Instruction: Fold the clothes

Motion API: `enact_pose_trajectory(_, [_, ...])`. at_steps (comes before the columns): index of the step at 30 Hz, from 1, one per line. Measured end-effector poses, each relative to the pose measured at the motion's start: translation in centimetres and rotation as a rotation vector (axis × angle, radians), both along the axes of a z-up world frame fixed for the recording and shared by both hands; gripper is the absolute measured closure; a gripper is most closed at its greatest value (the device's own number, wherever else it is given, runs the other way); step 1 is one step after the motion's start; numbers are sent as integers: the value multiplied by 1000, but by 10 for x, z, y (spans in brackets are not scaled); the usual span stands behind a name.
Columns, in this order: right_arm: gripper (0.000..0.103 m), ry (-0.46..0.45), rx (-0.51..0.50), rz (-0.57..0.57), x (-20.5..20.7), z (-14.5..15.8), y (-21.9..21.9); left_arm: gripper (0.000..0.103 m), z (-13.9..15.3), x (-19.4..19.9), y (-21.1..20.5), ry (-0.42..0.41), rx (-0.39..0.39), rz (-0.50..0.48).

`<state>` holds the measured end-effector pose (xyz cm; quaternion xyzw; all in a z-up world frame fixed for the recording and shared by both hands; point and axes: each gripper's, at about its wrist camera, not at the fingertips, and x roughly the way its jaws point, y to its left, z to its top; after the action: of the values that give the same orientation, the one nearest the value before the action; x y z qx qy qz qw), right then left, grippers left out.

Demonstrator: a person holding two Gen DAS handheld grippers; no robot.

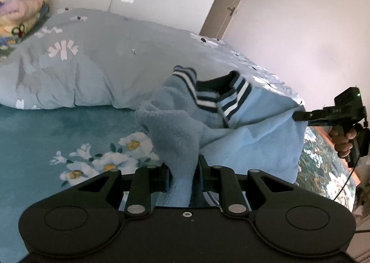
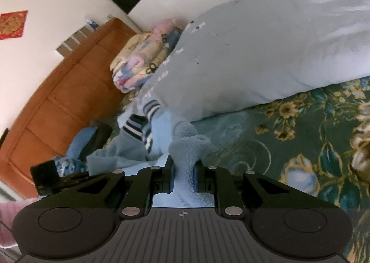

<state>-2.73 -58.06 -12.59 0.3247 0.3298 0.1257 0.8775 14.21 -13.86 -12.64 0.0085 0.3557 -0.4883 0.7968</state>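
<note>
Fleece of the light-blue sweater (image 1: 254, 138), hanging mid-frame above the bed (image 1: 69, 128), could slip and sag if the left gripper (image 1: 182, 170) or right gripper (image 2: 182, 170), each clamped on only a small bunch, pulls unevenly.

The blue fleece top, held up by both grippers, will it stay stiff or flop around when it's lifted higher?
Likely floppy: the top sags between the left gripper and right gripper. Probably light, since small pinches hold it. The fluffy pile bunched between the fingers suggests it won't slip easily.

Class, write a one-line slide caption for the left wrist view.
Both grippers lift a light-blue fleece top above a floral bed.
</note>
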Motion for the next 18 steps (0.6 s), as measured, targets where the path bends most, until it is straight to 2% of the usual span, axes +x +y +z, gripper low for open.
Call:
enact_pose_trajectory(4, [90,-23,-30,31,-36,7,13,84,4,-45,9,-86,35,1])
enact_pose_trajectory(9, [90,-20,-32,51,-81,-3,23,83,-12,-96,23,-129,93,45])
enact_pose_trajectory(13, [90,19,-31,74,-111,-20,31,82,-31,-129,33,-136,159,79])
enact_pose_trajectory(18, [90,75,-28,87,-139,-39,37,79,-43,-156,39,-137,180,161])
